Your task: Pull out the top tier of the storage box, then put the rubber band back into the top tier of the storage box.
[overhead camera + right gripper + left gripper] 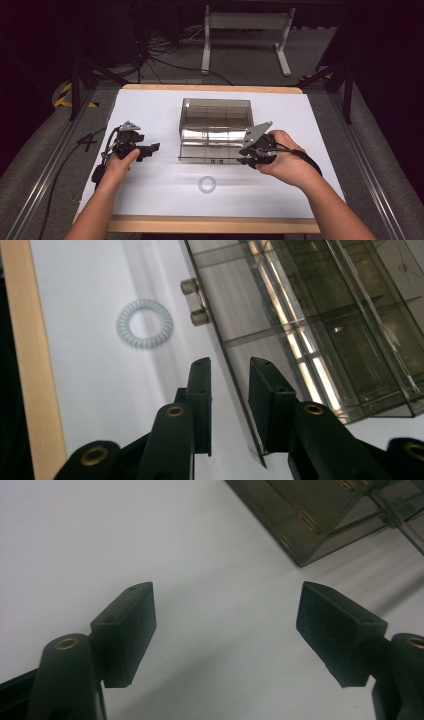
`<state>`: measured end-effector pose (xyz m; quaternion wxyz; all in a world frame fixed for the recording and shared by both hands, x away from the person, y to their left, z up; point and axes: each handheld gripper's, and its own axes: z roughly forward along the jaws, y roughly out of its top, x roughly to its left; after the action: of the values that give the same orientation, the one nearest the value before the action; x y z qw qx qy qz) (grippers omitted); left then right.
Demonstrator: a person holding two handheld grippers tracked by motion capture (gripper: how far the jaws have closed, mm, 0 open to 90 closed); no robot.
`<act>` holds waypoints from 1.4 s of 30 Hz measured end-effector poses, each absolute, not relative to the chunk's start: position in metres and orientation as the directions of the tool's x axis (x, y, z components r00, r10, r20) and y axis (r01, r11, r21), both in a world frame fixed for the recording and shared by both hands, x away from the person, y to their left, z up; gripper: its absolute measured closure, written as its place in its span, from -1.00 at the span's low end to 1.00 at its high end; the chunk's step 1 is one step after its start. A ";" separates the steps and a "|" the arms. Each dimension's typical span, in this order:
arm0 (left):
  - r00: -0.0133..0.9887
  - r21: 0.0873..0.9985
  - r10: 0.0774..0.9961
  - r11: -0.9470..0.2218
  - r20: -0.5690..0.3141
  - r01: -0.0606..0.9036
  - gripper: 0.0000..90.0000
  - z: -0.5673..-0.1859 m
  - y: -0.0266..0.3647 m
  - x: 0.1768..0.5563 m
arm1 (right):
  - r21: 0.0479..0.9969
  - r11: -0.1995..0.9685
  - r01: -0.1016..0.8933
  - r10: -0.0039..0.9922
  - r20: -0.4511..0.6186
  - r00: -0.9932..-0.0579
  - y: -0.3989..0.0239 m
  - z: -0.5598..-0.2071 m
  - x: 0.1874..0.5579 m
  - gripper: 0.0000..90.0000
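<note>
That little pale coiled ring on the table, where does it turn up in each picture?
High view: the coiled ring lies low at centre, on the white table, in front of the clear box.
Left claw view: not in it.
Right claw view: upper left, left of the box's two knobs.
Shared landmark: the clear box.
</note>
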<state>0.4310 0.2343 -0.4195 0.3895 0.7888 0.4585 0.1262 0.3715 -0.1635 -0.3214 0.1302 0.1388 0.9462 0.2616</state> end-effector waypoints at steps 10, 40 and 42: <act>0.552 0.729 0.819 -0.281 -0.156 0.624 -0.45 -0.419 0.233 0.431 | 0.569 0.802 0.182 0.314 -0.142 -0.939 -0.152 -0.328 0.359 0.59; 0.536 0.726 0.829 -0.270 -0.159 0.632 -0.45 -0.419 0.242 0.423 | 0.569 0.809 0.150 0.247 -0.097 -0.964 -0.117 -0.369 0.359 0.53; 0.535 0.725 0.830 -0.270 -0.158 0.634 -0.45 -0.419 0.242 0.422 | 0.569 0.809 0.148 0.240 -0.090 -0.967 -0.113 -0.371 0.359 0.53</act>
<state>0.4224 0.2421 -0.4192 0.3855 0.7868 0.4650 0.1272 0.3591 -0.1134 -0.3711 0.0787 0.1022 0.9477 0.2918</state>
